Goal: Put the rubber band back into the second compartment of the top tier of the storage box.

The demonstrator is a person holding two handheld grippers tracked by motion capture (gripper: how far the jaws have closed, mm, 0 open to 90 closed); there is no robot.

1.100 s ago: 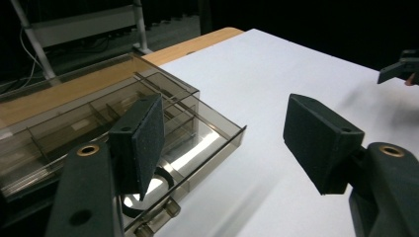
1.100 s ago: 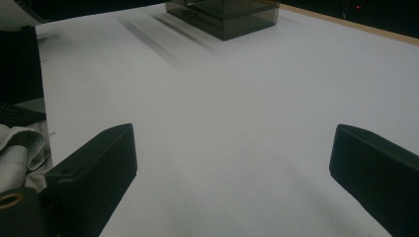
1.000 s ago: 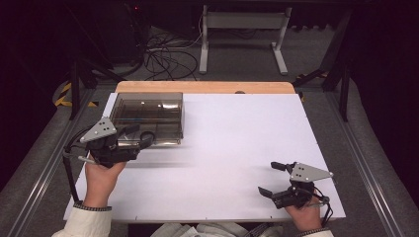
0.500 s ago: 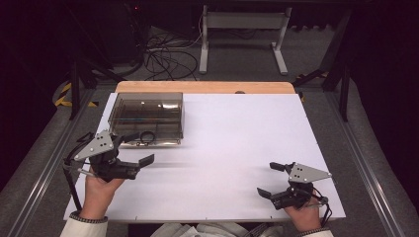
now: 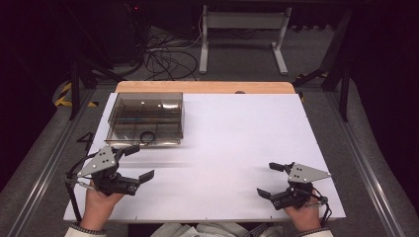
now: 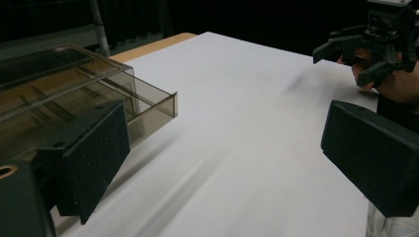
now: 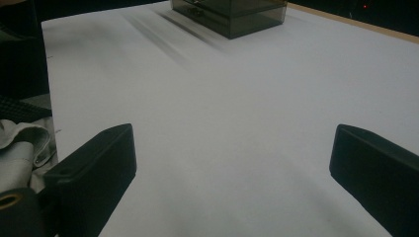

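Observation:
A smoky see-through plastic box (image 5: 146, 117) with inner dividers stands at the table's far left, and a small black ring (image 5: 146, 137) lies in its near part. My left gripper (image 5: 142, 160) hovers just in front of the box, open and holding nothing, with its jaws pointing right. In the left gripper view the box (image 6: 74, 94) lies to the left, beyond the wide-apart pads (image 6: 89, 158). My right gripper (image 5: 266, 178) is open and holding nothing near the front right edge, pointing left. The box (image 7: 230, 12) looks far off in the right gripper view.
A white sheet (image 5: 237, 143) covers the table, with a wooden strip (image 5: 205, 87) at its far edge. Beyond the table are cables (image 5: 168, 59) on the floor and a metal stand (image 5: 242, 29). From the left gripper view, the other hand's gripper (image 6: 375, 44) is at the upper right.
My left gripper has drawn back from the front of the box toward the person and a little to the left, staying open. The right gripper has stayed in place.

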